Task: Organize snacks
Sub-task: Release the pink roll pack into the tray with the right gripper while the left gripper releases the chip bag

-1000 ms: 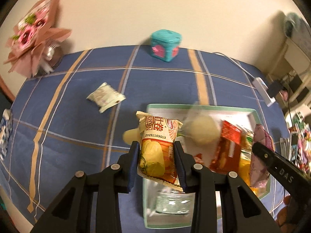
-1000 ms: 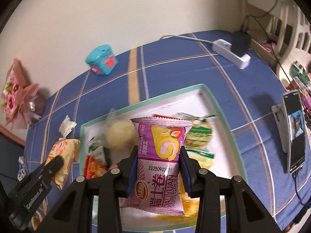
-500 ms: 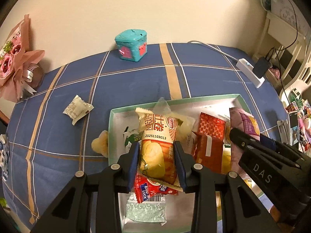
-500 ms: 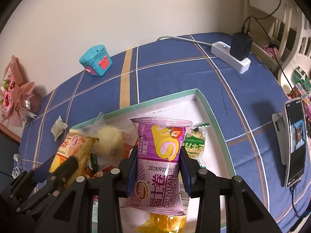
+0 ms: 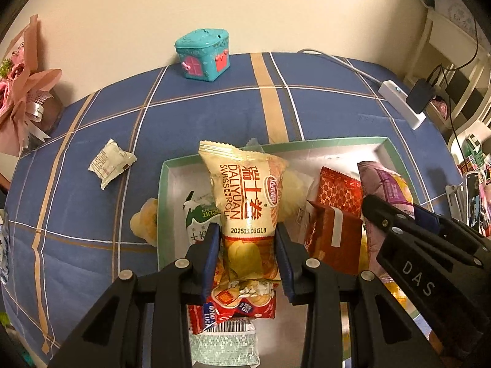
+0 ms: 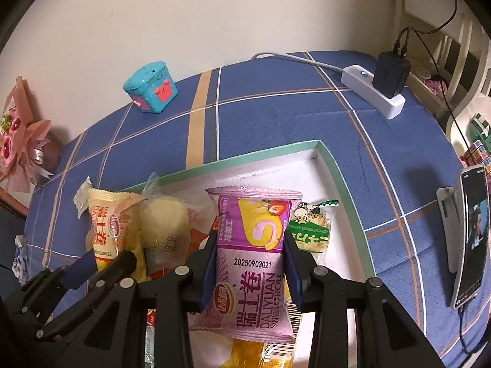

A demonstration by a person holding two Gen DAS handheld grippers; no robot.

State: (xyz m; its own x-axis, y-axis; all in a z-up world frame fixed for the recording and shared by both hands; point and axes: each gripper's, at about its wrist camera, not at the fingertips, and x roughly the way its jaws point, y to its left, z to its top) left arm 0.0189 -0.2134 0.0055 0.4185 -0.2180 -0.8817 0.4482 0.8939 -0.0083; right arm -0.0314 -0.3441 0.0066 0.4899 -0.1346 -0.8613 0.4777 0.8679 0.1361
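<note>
Left wrist view: blue plaid tablecloth [image 5: 184, 128] under green-rimmed tray [image 5: 307, 144]. Left gripper [image 5: 248, 254] clamped on yellow Swiss roll packet [image 5: 245, 202], held above tray's left part. Looks light, puffy, crushable; mid-body grip suits.

Right wrist view: right gripper [image 6: 250, 263] pinching purple Swiss roll packet [image 6: 254, 245] over tray middle. Slick film; likely slips if grip loosened.

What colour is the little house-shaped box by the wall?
Teal little house-shaped box with pink doors, clearest in the left wrist view.
</note>
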